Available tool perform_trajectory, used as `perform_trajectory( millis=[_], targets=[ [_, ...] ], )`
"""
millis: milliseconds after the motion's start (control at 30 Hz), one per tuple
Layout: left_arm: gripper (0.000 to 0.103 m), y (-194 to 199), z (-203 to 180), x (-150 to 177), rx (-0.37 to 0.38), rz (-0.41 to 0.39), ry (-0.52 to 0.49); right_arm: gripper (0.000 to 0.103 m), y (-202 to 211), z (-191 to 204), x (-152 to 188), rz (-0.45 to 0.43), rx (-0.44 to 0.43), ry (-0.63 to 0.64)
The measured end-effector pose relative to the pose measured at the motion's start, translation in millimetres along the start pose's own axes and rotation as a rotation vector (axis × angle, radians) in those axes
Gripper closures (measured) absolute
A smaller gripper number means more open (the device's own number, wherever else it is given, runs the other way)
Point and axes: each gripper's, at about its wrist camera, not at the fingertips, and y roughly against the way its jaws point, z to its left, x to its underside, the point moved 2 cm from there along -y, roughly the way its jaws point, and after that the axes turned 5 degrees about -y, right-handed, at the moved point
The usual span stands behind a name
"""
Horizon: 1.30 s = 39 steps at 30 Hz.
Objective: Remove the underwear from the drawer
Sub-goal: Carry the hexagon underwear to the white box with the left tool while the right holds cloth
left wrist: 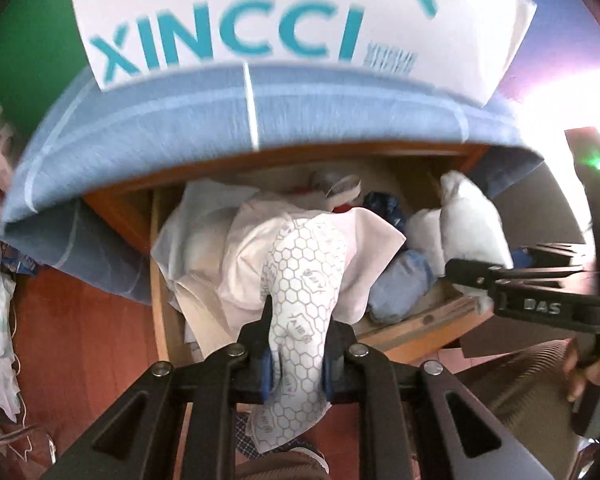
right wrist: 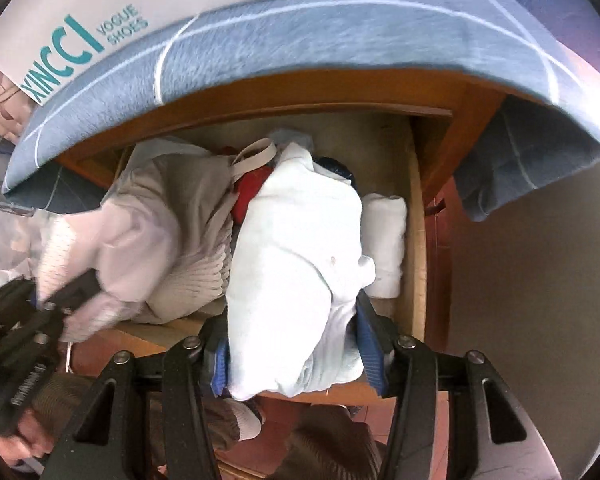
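An open wooden drawer [left wrist: 416,330] under a bed holds a heap of folded and crumpled garments. My left gripper [left wrist: 298,330] is shut on a white piece of underwear [left wrist: 304,280] printed with grey hexagons, lifted above the heap. My right gripper [right wrist: 296,332] is shut on a bulky pale-blue white garment [right wrist: 296,260], which hangs over the drawer's front. Seen from the right wrist, the left gripper [right wrist: 66,294] sits at lower left, pinching its pale fabric [right wrist: 136,248]. In the left wrist view the right gripper [left wrist: 480,276] reaches in from the right, gripping the white bundle [left wrist: 472,220].
A blue bedsheet [left wrist: 180,120] hangs over the bed edge above the drawer, with a white XINCCI shoe bag [left wrist: 260,20] on top. Blue rolled clothes [left wrist: 400,284] and a red item [right wrist: 252,192] lie in the drawer [right wrist: 416,240]. Red wooden floor [left wrist: 80,340] lies to the left; a person's hand [left wrist: 588,376] holds the right tool.
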Motion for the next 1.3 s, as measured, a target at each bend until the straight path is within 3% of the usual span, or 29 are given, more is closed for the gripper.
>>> perform_trajectory(
  millis=[400, 700, 900, 1100, 1300],
  targets=[
    [0.086, 78.2, 8.7, -10.8, 0.023, -0.089, 0.015, 0.055, -6.3, -3.6, -3.6, -0.012, -0.041, -0.03],
    [0.086, 149.2, 8.8, -34.7, -0.013, -0.199, -0.025, 0.055, -11.7, 2.5, -3.2, -0.003, -0.036, -0.011],
    [0.086, 202.5, 4.3, -70.0, -0.026, -0.288, -0.061, 0.055, -10.7, -0.2, -2.8, -0.001, -0.036, -0.014],
    [0.086, 265.8, 2.7, -127.3, -0.079, -0.415, -0.105, 0.055, -11.2, 1.2, -2.1, 0.0, -0.045, -0.01],
    [0.086, 289.5, 5.3, -187.8, -0.115, -0.492, -0.113, 0.055, -10.2, -0.4, -1.8, -0.003, -0.063, -0.015]
  ],
)
